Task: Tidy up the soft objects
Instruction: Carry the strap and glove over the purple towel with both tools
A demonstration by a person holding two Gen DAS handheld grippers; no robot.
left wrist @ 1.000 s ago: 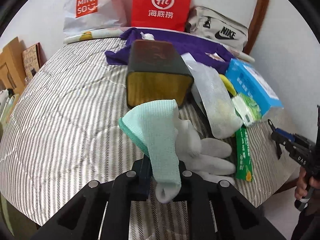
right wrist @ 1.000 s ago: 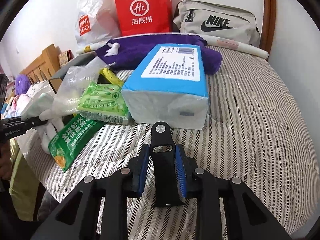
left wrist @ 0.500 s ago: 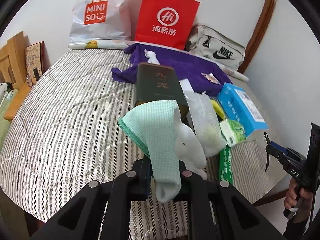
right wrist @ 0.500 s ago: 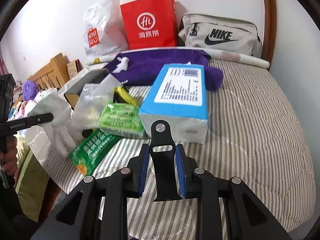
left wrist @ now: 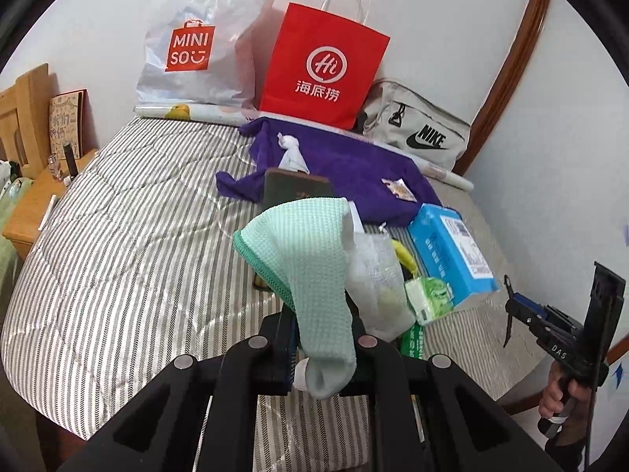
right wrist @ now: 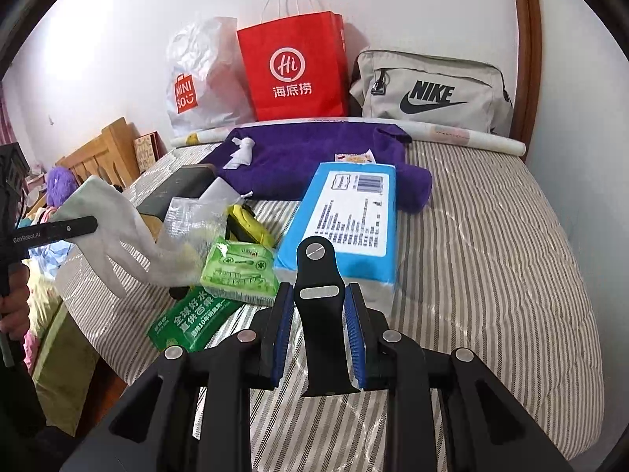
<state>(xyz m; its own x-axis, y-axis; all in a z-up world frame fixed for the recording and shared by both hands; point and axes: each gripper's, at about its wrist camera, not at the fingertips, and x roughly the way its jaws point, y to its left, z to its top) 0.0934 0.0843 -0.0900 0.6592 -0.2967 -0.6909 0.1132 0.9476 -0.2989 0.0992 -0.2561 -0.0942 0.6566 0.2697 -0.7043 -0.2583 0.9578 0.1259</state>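
My left gripper is shut on a mint green cloth together with a white glove, held up above the near edge of the striped bed. The glove's fingers hang down in the right wrist view. My right gripper is shut on a black clip-like piece, above the bed in front of a blue tissue pack. It also shows at the right edge of the left wrist view. A purple towel lies spread at the back.
On the bed lie a dark box, a clear plastic bag, a yellow item, a green wipes pack and a green sachet. A Miniso bag, red paper bag and Nike bag stand against the wall.
My left gripper has lifted and pulled back with the cloth and glove; the glove has come off the bed. My right gripper has also drawn back and up a little.
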